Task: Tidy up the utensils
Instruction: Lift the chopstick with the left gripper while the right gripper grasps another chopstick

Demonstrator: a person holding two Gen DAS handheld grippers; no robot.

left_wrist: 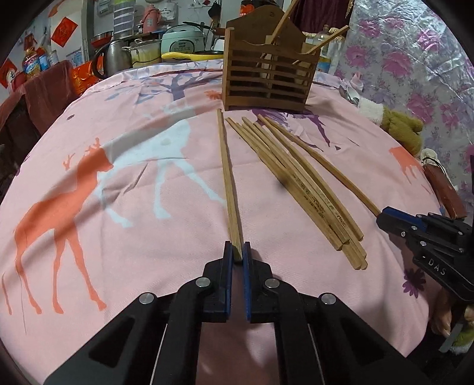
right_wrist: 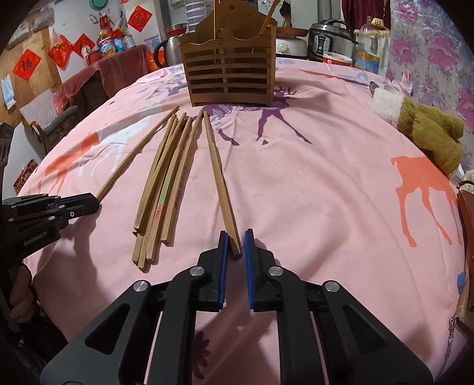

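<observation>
The left claw (left_wrist: 237, 251) pinches the near end of 1 chopstick (left_wrist: 226, 177) pointing at the holder (left_wrist: 266, 80), while the right claw (right_wrist: 235, 247), slightly open, straddles another chopstick (right_wrist: 219, 177).

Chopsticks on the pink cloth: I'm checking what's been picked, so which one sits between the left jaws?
The lone chopstick lying left of the bundle. Its near end sits between the left gripper's jaws; the bundled sticks lie untouched.

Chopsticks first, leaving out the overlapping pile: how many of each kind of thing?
Single chopsticks lying flat: 2
Wooden holder: 1
Standing chopsticks inside it: 2
Left gripper, right gripper: 2
Total: 7
</observation>
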